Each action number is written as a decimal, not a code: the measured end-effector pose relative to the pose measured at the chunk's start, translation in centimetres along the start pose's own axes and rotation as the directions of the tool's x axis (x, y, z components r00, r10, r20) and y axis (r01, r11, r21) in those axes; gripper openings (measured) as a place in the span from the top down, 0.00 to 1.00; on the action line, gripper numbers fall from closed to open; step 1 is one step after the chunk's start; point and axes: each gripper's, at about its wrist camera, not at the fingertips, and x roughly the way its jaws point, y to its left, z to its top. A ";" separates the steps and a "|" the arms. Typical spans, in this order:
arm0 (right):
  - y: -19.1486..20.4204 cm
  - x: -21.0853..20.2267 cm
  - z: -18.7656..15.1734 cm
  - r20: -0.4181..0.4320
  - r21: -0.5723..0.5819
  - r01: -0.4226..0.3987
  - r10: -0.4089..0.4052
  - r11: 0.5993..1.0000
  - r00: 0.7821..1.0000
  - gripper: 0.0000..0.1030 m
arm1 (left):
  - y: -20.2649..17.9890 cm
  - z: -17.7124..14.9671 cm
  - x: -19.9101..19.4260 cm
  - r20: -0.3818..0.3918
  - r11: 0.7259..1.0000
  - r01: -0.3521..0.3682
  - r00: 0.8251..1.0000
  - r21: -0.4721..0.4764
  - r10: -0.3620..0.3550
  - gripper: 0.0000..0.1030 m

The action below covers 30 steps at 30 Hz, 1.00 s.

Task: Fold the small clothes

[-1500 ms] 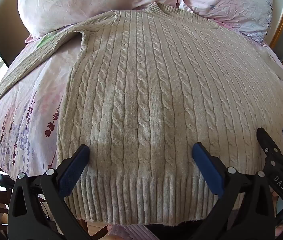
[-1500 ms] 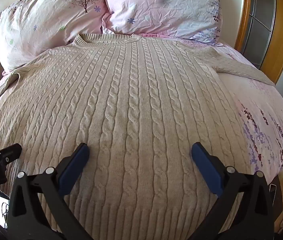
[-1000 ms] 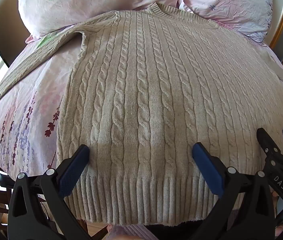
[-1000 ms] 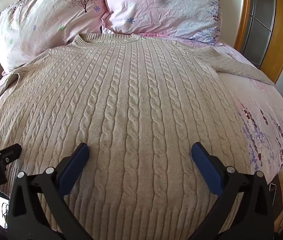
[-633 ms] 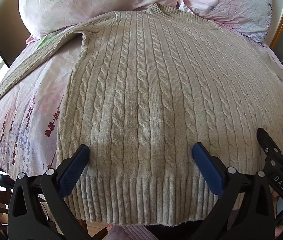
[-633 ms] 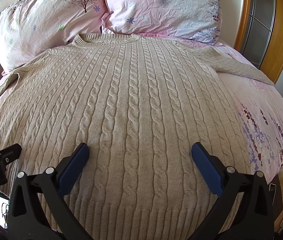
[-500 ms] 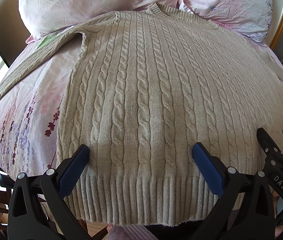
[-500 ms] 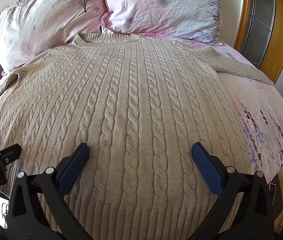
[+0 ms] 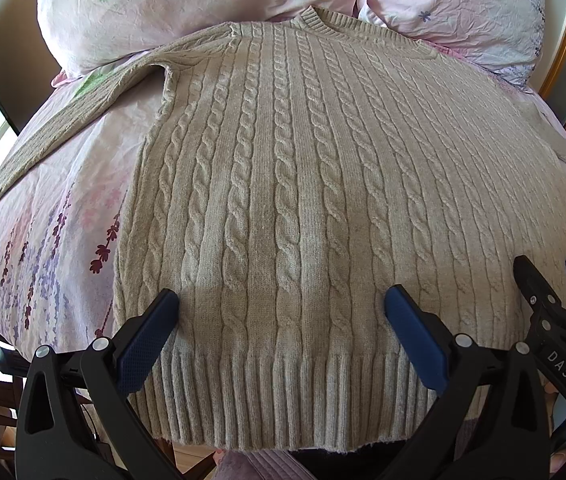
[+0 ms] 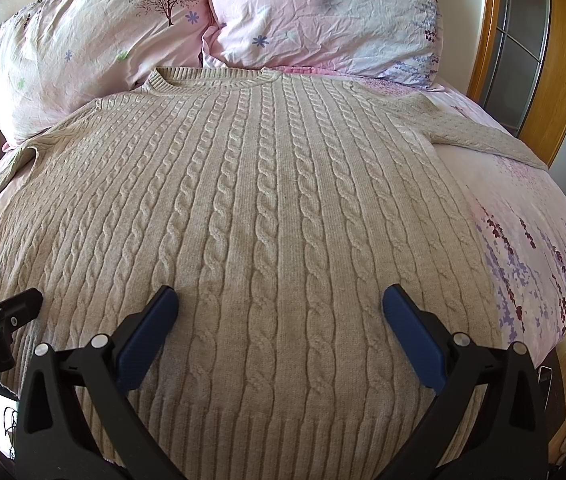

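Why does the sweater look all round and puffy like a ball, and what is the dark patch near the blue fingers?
Left wrist view: the fisheye lens bends the flat sweater into a bulge, with black corners; the dark patch is a soft shadow by the open left gripper. Right wrist view: same bulge, sharp focus, bright daylight on the pillows, faint shadow near the open right gripper.

Sweater (image 9: 291,184) on bed (image 9: 43,240), before pillows (image 10: 315,12)
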 end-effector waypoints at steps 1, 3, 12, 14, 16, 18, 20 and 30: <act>0.0 0.0 0.0 0.000 0.000 0.000 0.000 1.000 1.000 0.02 | 0.0 0.0 0.0 0.000 1.000 0.000 1.000 0.000 0.000 0.01; 0.0 0.0 0.0 0.000 0.000 0.000 0.000 1.000 1.000 0.02 | 0.0 0.0 0.0 0.000 1.000 0.000 1.000 0.000 0.000 0.01; -0.1 0.1 -0.1 -0.003 0.002 0.002 -0.002 1.000 1.000 0.02 | 0.0 0.0 0.0 0.000 1.000 0.000 1.000 0.000 0.000 0.01; -0.1 0.1 -0.1 -0.004 0.002 0.002 -0.002 1.000 1.000 0.02 | 0.0 0.0 0.0 0.000 1.000 0.000 1.000 0.000 0.000 0.01; -0.1 0.1 -0.1 -0.004 0.002 0.002 -0.002 1.000 1.000 0.02 | 0.0 0.0 0.0 0.001 1.000 0.000 1.000 0.000 0.000 0.01; 0.0 0.1 -0.1 -0.004 0.002 0.002 -0.002 1.000 1.000 0.02 | 0.0 0.0 0.0 0.000 1.000 0.000 1.000 0.000 0.000 0.01; 0.0 0.1 -0.1 -0.004 0.002 0.003 -0.003 1.000 1.000 0.02 | 0.0 0.0 0.0 0.000 1.000 0.000 1.000 0.000 0.000 0.01; 0.0 0.2 -0.1 -0.004 0.003 0.002 -0.002 1.000 1.000 0.02 | 0.0 0.0 0.0 0.000 1.000 0.000 1.000 0.000 0.000 0.01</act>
